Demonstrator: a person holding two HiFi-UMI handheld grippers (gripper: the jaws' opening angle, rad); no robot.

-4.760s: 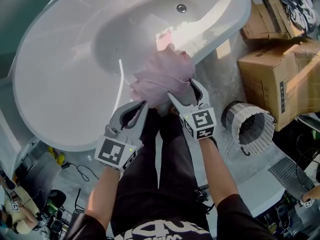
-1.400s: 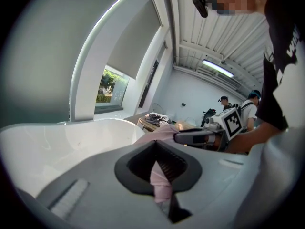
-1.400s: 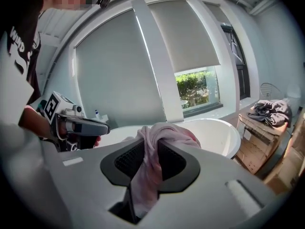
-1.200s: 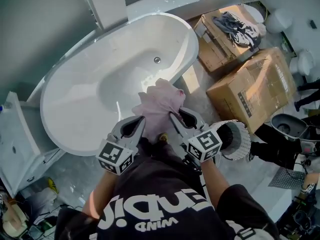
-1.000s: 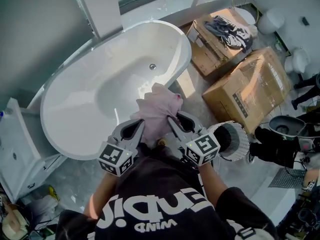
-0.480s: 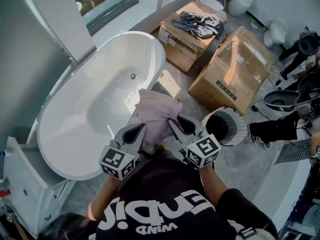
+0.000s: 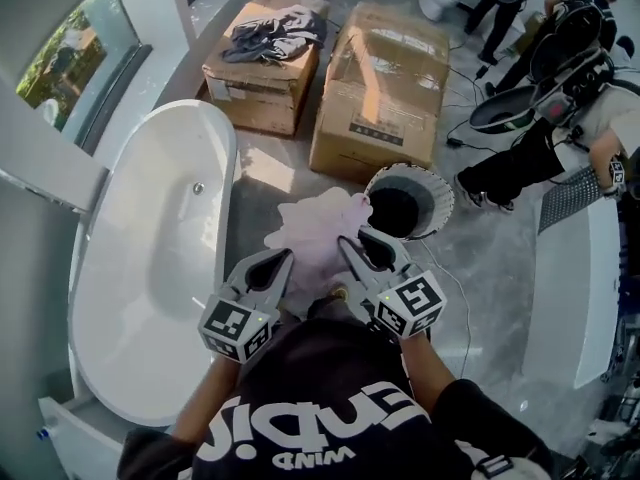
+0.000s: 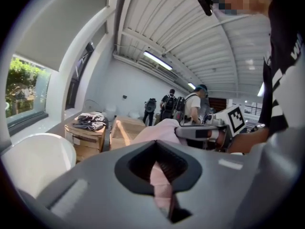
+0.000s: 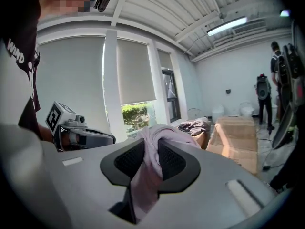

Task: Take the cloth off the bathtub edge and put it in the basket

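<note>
Half a second ago the bathtub (image 7: 150, 268) filled the left half of the head view and the pink cloth (image 7: 312, 233) hung beside its rim. Now the tub lies well off at 9 o'clock and the cloth is clear of it, over the grey floor (image 7: 250, 183). The basket (image 7: 438, 186), then at 3 o'clock of the cloth, now sits at 1 o'clock, with the cloth's far edge just at its white ruffled rim.

The left gripper (image 7: 286, 256) pinches the near left part of the cloth; a narrow pink fold runs down between its nearly closed jaws. The cloth spreads out from the two grippers as a crumpled, pale pink sheet with a wavy far edge, and it bunches where it is held. The right gripper (image 7: 345, 241) pinches the near right part, where a thicker gathered fold passes between its jaws.

At 12 o'clock stand two cardboard boxes (image 7: 385, 78), with dark clothing (image 7: 272, 30) on the left one.
</note>
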